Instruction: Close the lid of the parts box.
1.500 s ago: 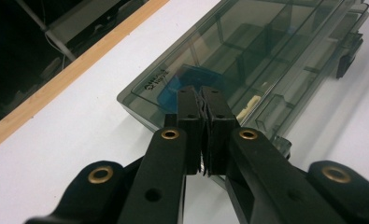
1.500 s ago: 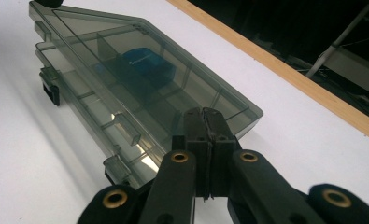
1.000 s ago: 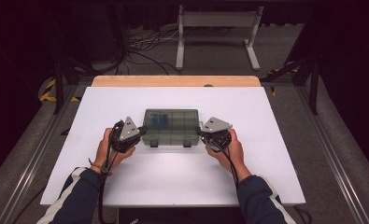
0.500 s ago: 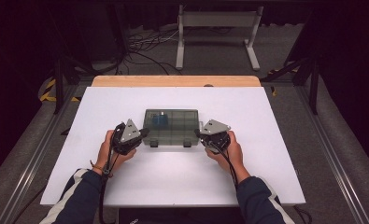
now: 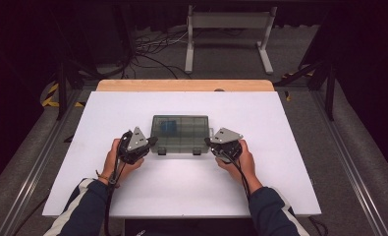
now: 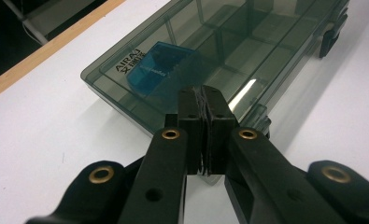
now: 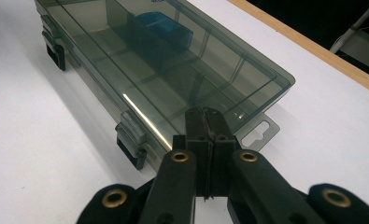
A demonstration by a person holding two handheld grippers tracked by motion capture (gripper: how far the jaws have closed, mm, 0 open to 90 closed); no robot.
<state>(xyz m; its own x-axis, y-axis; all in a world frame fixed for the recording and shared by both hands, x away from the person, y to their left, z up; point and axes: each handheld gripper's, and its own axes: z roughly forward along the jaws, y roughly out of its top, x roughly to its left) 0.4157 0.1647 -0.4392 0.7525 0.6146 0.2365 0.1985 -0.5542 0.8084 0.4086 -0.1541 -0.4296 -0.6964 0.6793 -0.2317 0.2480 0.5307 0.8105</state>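
Presently, clenched jaws of left gripper [image 5: 151, 142] and right gripper [image 5: 208, 142], at nine and three o'clock, could shove the smoky translucent plastic compartment box [image 5: 180, 132] askew.

A smoky clear compartment box [image 5: 180, 133], lid shut, lies flat mid-table holding a blue insert [image 5: 168, 126].

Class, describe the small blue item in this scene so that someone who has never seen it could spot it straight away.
Start at the white table and find the smoky transparent organiser box lying between the two hand-held grippers. Look through its closed lid to the far left compartment: the small blue box sits there. It is the one coloured thing among otherwise bare grey compartments.
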